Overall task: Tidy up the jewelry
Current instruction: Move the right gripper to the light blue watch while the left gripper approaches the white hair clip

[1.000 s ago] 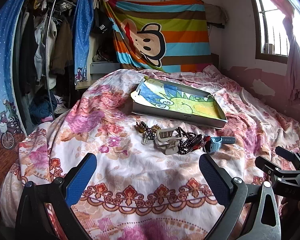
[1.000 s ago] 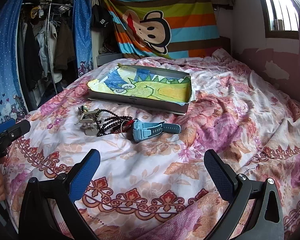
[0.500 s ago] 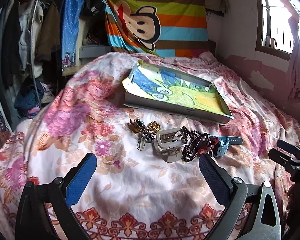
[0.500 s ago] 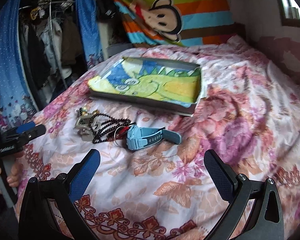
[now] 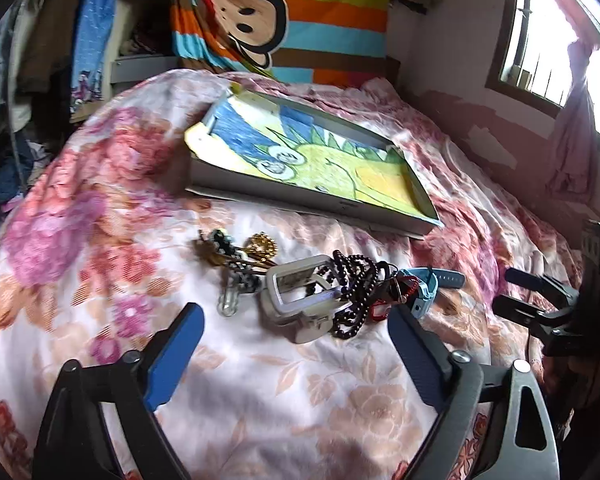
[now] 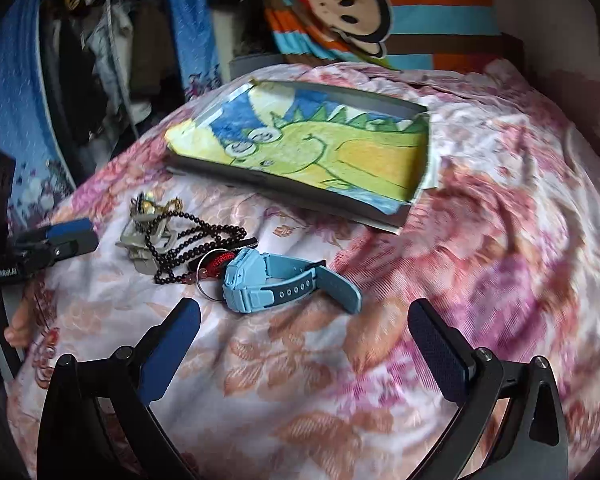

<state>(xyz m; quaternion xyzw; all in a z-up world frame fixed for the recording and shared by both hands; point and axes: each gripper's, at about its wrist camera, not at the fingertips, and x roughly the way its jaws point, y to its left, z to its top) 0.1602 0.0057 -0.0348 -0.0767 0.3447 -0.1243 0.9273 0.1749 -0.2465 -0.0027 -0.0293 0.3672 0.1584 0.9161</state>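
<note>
Floral bedspread [image 5: 100, 208]: left-wrist view, one shallow tray [image 5: 312, 200] with dinosaur drawing behind jewelry
Pile: one grey hair claw [image 5: 300, 300], dark bead necklace [image 5: 356, 280], gold brooch [image 5: 262, 245], touching
Left gripper [image 5: 296, 344]: spread wide, holds nothing, just before pile
Right-wrist view: one blue watch [image 6: 268, 284] beside beads
Right gripper [image 6: 304, 340]: spread wide, empty, near watch
</note>
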